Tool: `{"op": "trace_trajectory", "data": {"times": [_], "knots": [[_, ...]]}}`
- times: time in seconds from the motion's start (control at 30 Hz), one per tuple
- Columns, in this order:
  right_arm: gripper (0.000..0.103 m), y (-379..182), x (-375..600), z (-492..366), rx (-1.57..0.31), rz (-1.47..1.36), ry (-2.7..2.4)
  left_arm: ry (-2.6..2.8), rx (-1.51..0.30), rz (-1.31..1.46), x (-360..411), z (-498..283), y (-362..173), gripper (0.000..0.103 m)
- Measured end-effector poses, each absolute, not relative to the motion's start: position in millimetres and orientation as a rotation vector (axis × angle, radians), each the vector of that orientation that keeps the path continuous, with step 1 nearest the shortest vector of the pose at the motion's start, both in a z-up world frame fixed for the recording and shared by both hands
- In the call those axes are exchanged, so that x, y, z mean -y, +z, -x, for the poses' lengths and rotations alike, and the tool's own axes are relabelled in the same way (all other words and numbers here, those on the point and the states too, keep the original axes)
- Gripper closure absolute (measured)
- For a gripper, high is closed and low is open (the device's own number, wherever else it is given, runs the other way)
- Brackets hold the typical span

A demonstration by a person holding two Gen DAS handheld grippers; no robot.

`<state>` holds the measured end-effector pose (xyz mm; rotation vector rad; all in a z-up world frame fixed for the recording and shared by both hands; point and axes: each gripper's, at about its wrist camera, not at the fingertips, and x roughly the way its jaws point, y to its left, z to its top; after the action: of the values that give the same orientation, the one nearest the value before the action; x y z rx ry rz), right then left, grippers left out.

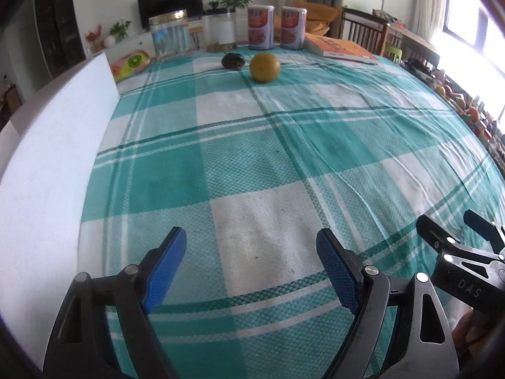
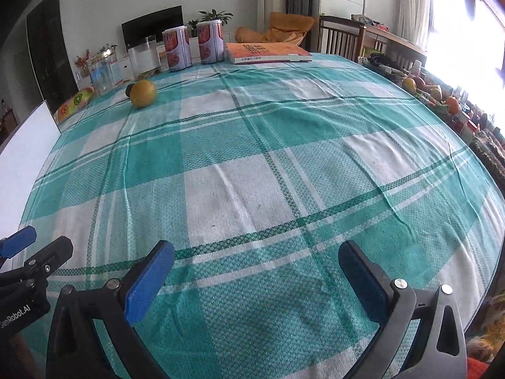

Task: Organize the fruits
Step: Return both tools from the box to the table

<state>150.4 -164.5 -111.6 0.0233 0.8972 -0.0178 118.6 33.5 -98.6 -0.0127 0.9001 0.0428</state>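
A yellow-orange round fruit (image 1: 264,67) lies on the far side of the green checked tablecloth (image 1: 252,158). A dark brown fruit (image 1: 233,61) sits just left of it and behind it. In the right wrist view the orange fruit (image 2: 143,93) is at the far left, with the dark fruit (image 2: 128,90) mostly hidden behind it. My left gripper (image 1: 251,249) is open and empty, low over the near part of the cloth. My right gripper (image 2: 256,263) is open and empty too, beside it on the right; it also shows in the left wrist view (image 1: 448,229).
A white board (image 1: 53,164) stands along the table's left edge. Two printed tins (image 1: 276,27), a glass jar (image 1: 170,33), a white container (image 1: 221,30), an orange book (image 1: 341,49) and a fruit-print pouch (image 1: 131,63) line the far edge. More fruit (image 2: 432,93) and clutter sit off the right side.
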Motion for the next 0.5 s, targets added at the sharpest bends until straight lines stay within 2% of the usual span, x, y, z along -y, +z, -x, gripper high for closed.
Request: {"op": "trace_trajectory", "data": {"times": [0.4, 0.5], "knots": [[0.0, -114, 167, -151, -0.926, -0.048, -0.007, 0.07, -0.908, 0.031, -45, -124, -113, 0.013], [0.0, -109, 164, -159, -0.981, -0.07, 0.073, 0.068, -0.91, 0.03, -44, -124, -113, 0.012]]}}
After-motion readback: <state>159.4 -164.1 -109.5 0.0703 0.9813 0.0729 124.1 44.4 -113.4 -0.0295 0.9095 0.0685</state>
